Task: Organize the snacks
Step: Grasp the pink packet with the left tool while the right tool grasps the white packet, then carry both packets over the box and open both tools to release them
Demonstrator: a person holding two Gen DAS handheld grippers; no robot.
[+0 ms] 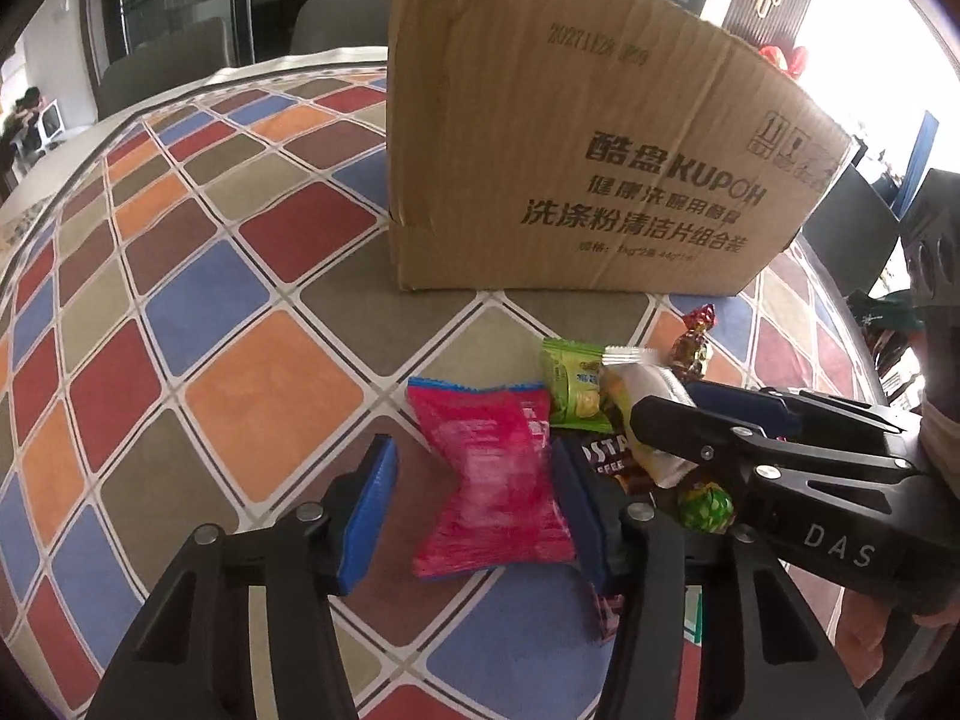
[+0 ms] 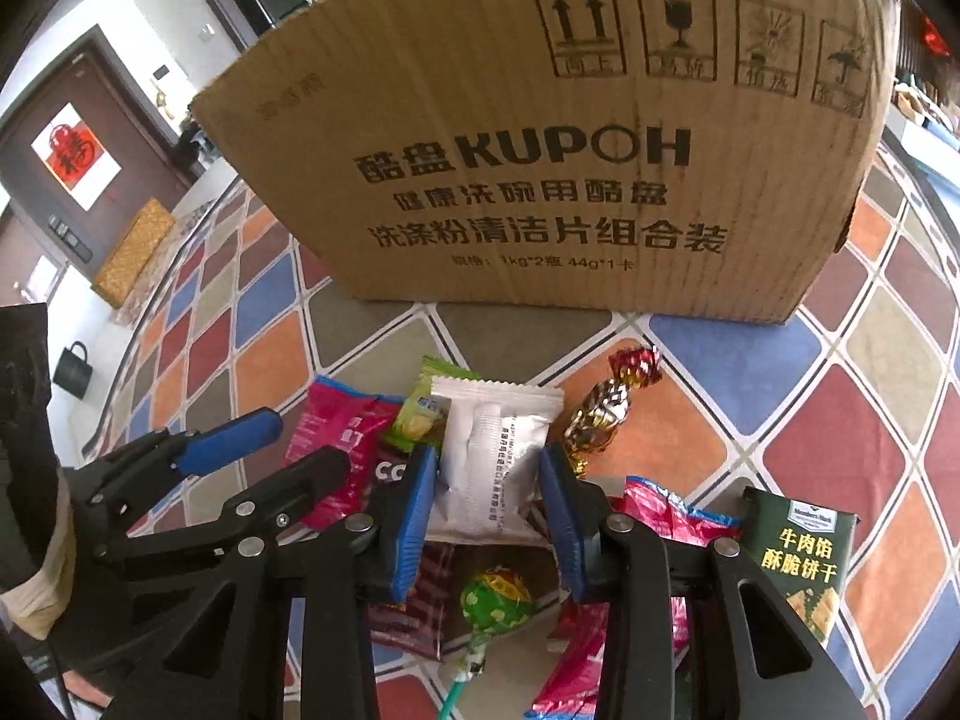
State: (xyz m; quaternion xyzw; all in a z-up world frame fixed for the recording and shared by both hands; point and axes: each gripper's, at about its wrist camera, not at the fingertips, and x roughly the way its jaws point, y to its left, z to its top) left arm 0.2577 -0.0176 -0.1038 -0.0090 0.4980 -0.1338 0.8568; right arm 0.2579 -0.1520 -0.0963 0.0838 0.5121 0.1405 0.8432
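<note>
A pile of snacks lies on the checked tablecloth in front of a tall cardboard box (image 1: 576, 138) (image 2: 540, 168). My left gripper (image 1: 474, 510) is open around a pink packet (image 1: 492, 480), its right pad touching the packet's edge. My right gripper (image 2: 486, 510) is shut on a white packet (image 2: 492, 456), also in the left wrist view (image 1: 651, 414). Beside it lie a green packet (image 1: 573, 387) (image 2: 423, 414), a foil-wrapped candy (image 2: 606, 408) (image 1: 693, 345), a dark coffee sachet (image 1: 606, 459) and a green lollipop (image 2: 495, 597) (image 1: 705, 507).
A green biscuit box (image 2: 801, 561) stands at the right of the pile, with more pink packets (image 2: 672, 522) beside it. The tablecloth (image 1: 210, 330) stretches to the left. Chairs (image 1: 162, 66) stand beyond the table's far edge. A black mug (image 2: 75, 369) sits far left.
</note>
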